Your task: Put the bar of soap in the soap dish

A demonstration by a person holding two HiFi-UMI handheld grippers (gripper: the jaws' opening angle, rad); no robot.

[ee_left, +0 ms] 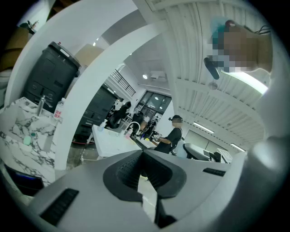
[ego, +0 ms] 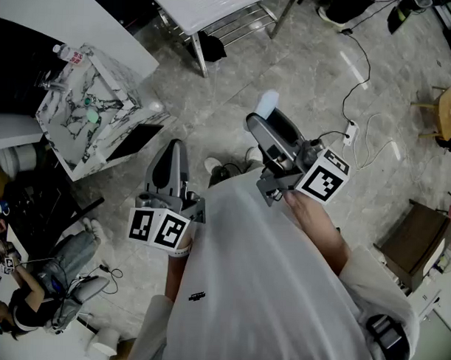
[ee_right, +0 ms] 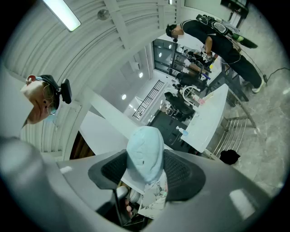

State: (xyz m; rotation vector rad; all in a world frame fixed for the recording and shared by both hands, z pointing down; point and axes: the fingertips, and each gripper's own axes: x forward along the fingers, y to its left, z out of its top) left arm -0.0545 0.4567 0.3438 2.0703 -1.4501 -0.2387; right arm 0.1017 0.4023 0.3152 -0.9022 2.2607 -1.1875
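Note:
A pale blue bar of soap (ee_right: 145, 147) sits between the ribbed pads of my right gripper (ee_right: 147, 173), which is shut on it. In the head view the soap (ego: 268, 103) sticks out past that gripper (ego: 263, 119), held out level over the floor. My left gripper (ego: 173, 148) is beside it on the left, its jaws together and empty (ee_left: 142, 159). A marble-patterned washstand (ego: 111, 83) stands ahead to the left, apart from both grippers. A small green thing (ego: 90, 117) lies in its basin; I cannot tell whether it is the soap dish.
A water bottle (ego: 69, 56) stands at the washstand's back corner. A white table (ego: 202, 5) with a metal rack is ahead. Cables and a power strip (ego: 350, 133) lie on the floor at right, near a wooden stool (ego: 447, 109) and a brown box (ego: 415, 241). A person (ego: 48, 280) sits lower left.

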